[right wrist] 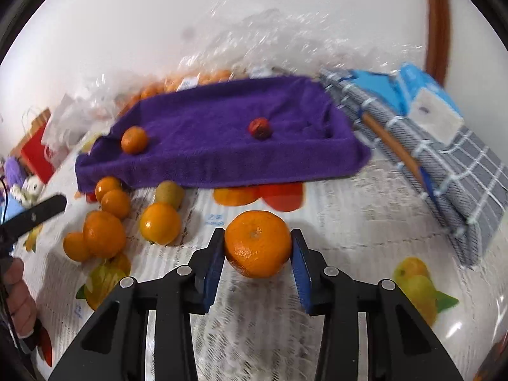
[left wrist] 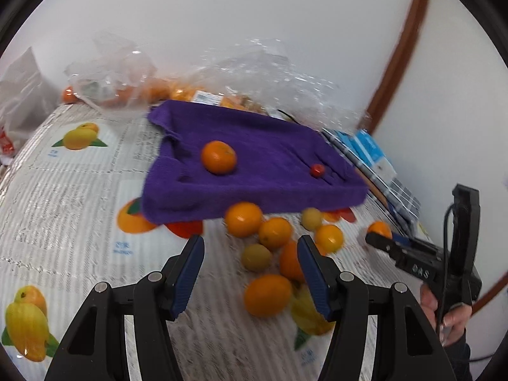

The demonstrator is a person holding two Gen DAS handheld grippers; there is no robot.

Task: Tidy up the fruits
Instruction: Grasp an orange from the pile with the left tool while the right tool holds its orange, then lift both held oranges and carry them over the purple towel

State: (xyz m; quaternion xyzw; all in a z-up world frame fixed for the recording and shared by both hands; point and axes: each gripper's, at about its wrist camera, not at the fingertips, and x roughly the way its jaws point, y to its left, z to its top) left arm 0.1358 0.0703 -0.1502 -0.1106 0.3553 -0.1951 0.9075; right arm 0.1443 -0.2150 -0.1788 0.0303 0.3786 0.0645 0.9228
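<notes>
My right gripper (right wrist: 257, 233) is shut on an orange (right wrist: 257, 244), pads pressing both its sides just above the tablecloth. From the left wrist view this gripper (left wrist: 377, 241) enters from the right with the orange (left wrist: 379, 229) at its tip. The left gripper (left wrist: 250, 241) is open and holds nothing; several loose oranges (left wrist: 244, 219) and greenish fruits (left wrist: 255, 257) lie beyond its fingers. A purple towel-covered tray (right wrist: 222, 155) carries one orange (right wrist: 134, 139) and a small red fruit (right wrist: 259, 128). The loose pile (right wrist: 104, 231) lies left of the held orange.
Clear plastic bags (left wrist: 127, 85) holding more oranges stand against the wall behind the tray. A grey checked cloth (right wrist: 444, 165) and a blue tissue pack (right wrist: 422, 95) lie to the right. The tablecloth (left wrist: 63, 190) has printed fruit pictures. A red bag (right wrist: 38, 152) stands far left.
</notes>
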